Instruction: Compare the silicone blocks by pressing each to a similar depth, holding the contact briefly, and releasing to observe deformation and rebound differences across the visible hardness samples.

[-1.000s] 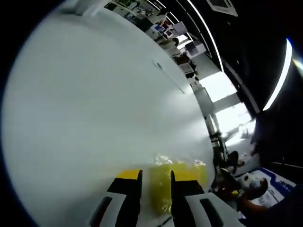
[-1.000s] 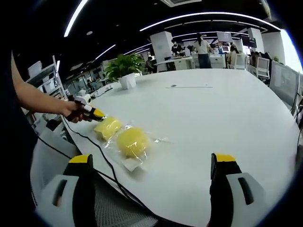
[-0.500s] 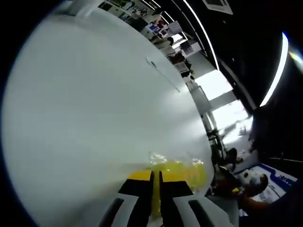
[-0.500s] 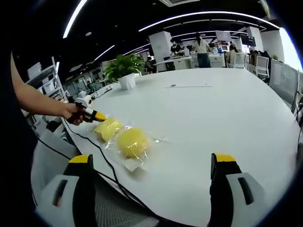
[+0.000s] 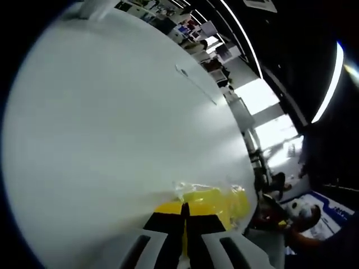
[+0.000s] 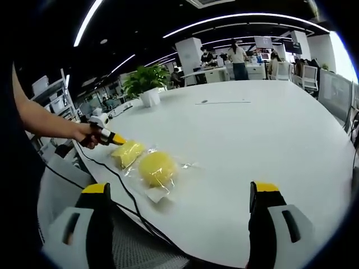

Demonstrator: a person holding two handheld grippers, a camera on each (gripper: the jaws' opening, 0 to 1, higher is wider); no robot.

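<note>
Two yellow silicone blocks lie in clear plastic bags near the white table's [image 6: 252,134] edge. In the right gripper view a hand holds my left gripper [image 6: 115,137] against the farther block [image 6: 128,151]; the rounder block [image 6: 157,168] lies beside it, untouched. In the left gripper view my left gripper [image 5: 185,216] has its jaws pressed almost together, with a thin strip of the yellow block [image 5: 216,202] squeezed between them and the rest bulging to the right. My right gripper [image 6: 179,188] hovers open, short of the blocks, nothing between its fingers.
A black cable [image 6: 112,182] runs along the table edge past the bags. A potted plant [image 6: 147,84] stands at the far left of the table. A mesh chair back [image 6: 140,246] sits below the near edge. People and desks fill the background.
My left gripper's jaws have closed from a wide gap to nearly touching, squeezing the yellow block. The right gripper and the second block have not moved.
</note>
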